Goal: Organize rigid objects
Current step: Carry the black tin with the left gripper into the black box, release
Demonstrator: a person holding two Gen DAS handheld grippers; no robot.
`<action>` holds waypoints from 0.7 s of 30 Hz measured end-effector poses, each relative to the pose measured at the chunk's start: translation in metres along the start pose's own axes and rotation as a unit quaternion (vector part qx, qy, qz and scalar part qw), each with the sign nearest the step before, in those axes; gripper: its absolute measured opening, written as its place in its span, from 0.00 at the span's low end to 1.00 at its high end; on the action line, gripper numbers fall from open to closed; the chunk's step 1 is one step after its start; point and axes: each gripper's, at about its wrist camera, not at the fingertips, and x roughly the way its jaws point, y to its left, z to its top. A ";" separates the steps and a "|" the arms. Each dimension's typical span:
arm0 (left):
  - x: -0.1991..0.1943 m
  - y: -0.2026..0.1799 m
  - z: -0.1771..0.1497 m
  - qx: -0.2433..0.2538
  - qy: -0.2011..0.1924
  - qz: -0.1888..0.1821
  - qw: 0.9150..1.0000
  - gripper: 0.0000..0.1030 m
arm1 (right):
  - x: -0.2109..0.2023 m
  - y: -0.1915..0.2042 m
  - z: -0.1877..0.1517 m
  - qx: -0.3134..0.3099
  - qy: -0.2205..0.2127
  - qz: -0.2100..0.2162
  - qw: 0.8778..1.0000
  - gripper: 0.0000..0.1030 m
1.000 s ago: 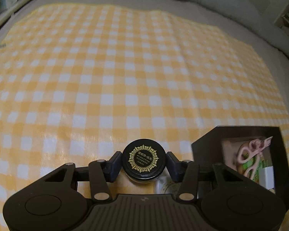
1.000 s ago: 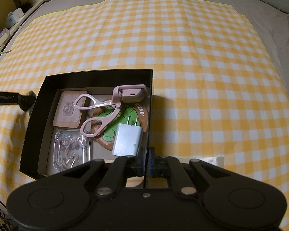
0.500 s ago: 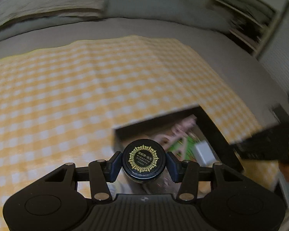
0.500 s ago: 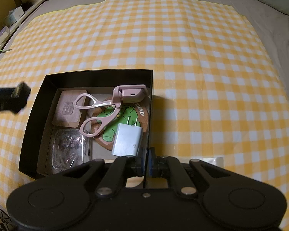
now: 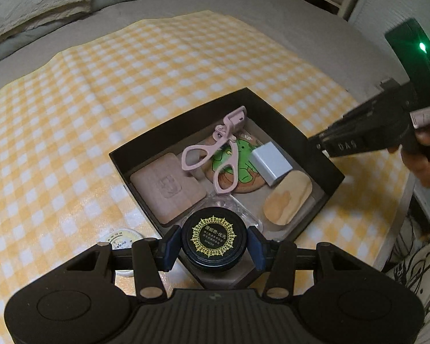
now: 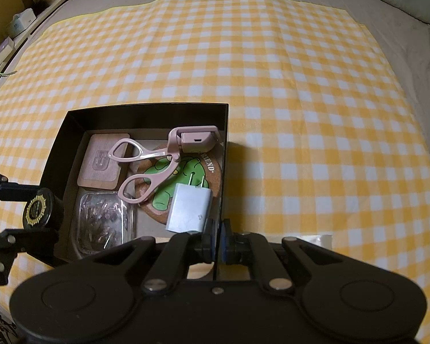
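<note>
Carried across from the open cloth a second ago, the black jar (image 5: pixel 214 238) with its gold-patterned lid is now held over the near corner of the black box (image 5: pixel 281 120), pinched between the pads of the left gripper (image 5: pixel 214 243); the box's right wall is clamped by the pressed-together right gripper (image 6: pixel 216 240), so the box is kept steady; inside are seen the pink eyelash curler (image 5: pixel 215 154), the white charger (image 5: pixel 271 164), the wooden block (image 5: pixel 169 186) and a clear case (image 6: pixel 104 220); free floor looks scarce, so the jar is best lowered level into the near corner, clear of the case, and released only once it is seated.
</note>
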 end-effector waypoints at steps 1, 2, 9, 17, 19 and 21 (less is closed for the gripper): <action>0.000 -0.001 -0.001 0.004 0.001 0.001 1.000 0.49 | 0.000 -0.001 0.000 0.000 0.000 -0.001 1.000 0.05; 0.000 -0.002 0.000 0.008 0.001 0.002 1.000 0.50 | 0.000 0.000 0.000 -0.001 0.000 -0.001 1.000 0.05; -0.006 -0.004 -0.001 0.014 -0.010 -0.004 1.000 0.68 | 0.001 -0.001 0.000 -0.002 0.000 -0.002 1.000 0.05; -0.017 0.002 0.000 -0.006 -0.026 -0.014 1.000 0.69 | 0.001 -0.001 0.000 -0.004 0.001 -0.003 1.000 0.05; -0.019 0.003 0.000 -0.012 -0.031 -0.015 0.999 0.71 | 0.002 -0.002 0.001 -0.004 0.001 -0.003 1.000 0.05; -0.023 0.006 0.001 -0.018 -0.040 -0.016 0.999 0.75 | 0.001 -0.001 0.000 -0.004 0.001 -0.003 1.000 0.05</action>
